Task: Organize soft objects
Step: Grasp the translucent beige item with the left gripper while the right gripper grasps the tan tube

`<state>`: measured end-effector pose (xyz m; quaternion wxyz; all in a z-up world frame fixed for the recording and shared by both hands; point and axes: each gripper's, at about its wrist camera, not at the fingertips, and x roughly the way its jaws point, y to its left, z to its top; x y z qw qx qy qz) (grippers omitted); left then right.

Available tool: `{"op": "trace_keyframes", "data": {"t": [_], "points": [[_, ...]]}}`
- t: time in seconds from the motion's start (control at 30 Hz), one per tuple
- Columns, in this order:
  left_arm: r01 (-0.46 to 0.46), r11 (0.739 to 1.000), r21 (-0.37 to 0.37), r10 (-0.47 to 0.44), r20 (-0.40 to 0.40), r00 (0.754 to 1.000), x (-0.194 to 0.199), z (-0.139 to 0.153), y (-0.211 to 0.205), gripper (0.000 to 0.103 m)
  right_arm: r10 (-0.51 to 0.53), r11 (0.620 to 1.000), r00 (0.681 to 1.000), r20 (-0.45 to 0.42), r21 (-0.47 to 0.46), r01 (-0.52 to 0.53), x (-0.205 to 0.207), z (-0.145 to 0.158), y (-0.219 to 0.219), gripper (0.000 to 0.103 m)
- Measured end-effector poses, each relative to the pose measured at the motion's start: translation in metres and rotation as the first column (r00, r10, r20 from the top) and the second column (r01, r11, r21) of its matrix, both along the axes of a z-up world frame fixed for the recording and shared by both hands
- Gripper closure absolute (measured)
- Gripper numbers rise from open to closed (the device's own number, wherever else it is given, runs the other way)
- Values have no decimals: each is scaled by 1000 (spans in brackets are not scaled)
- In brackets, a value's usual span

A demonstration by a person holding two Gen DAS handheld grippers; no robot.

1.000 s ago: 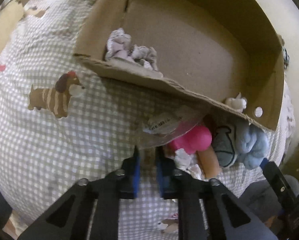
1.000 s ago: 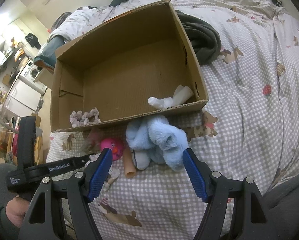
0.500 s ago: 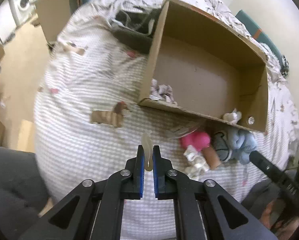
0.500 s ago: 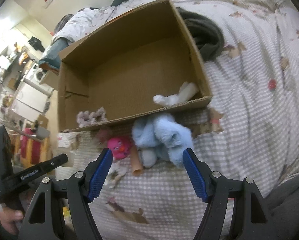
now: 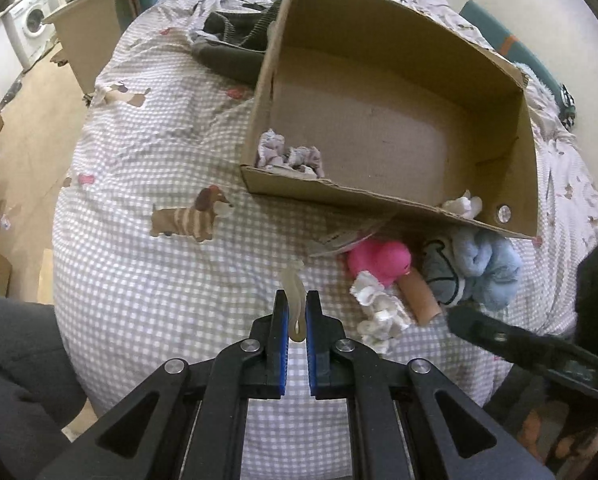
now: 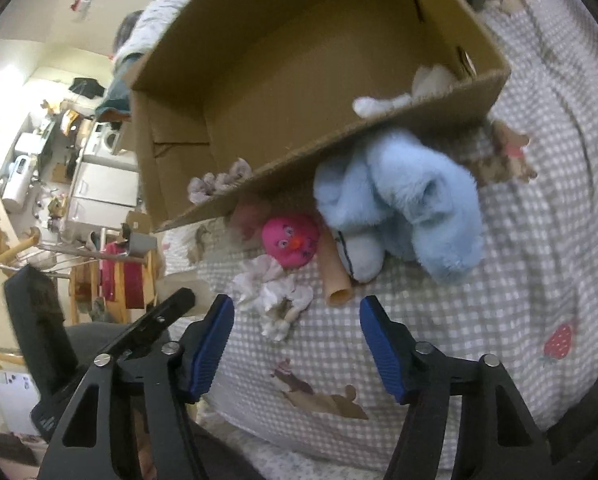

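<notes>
My left gripper [image 5: 295, 300] is shut on a pale translucent soft strip [image 5: 293, 284], held above the checked bedspread [image 5: 139, 280]. An open cardboard box [image 5: 511, 128] lies on the bed with a lilac scrunchie [image 5: 287, 154] and a white soft piece [image 5: 463, 206] inside. In front of it sit a pink toy [image 6: 293, 240], a blue plush [image 6: 411, 200], a tan tube [image 6: 335, 276] and a white scrunchie [image 6: 275, 296]. My right gripper [image 6: 295, 304] hovers just short of the white scrunchie; its jaws are closing and the pads touch nothing.
Dark clothing [image 5: 235, 48] lies behind the box. A clear wrapper [image 5: 339, 240] pokes out under the box's front edge. The bed drops off on the left to a floor with another cardboard box [image 5: 87, 36]. A person's dark-clothed leg [image 5: 15, 360] is at lower left.
My left gripper has lifted back from the pile with the pale strip in it. The right gripper has dipped and tilted toward the white scrunchie, and its jaws have narrowed.
</notes>
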<state>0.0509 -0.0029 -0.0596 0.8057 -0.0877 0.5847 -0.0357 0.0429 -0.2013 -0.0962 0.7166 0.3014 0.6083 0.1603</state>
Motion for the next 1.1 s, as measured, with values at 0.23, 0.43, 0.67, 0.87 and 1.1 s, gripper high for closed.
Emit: {"op": "trace_keyframes", "data": {"t": [0.23,0.43,0.67,0.87,1.1], "points": [[-4,1000,-6,4,1,1000,0,0,-1,96,-17,999,999,-51,-37,15,12,-24,9,44],[-13,1000,4,13,-1,1000,0,-1,1,96,-12,997,999,-50,-82,8,18,-33,16,73],[-24,999,22,24,-8,1000,-1,-5,5,96,51,988,999,3,-149,-50,10,-19,23,94],[-20,998,56,20,12,1000,-6,-4,7,96,113,978,990,84,-186,-96,-6,8,36,95],[-1,995,100,-2,31,1000,-10,-2,2,96,139,967,979,147,-233,-103,-23,22,39,95]]}}
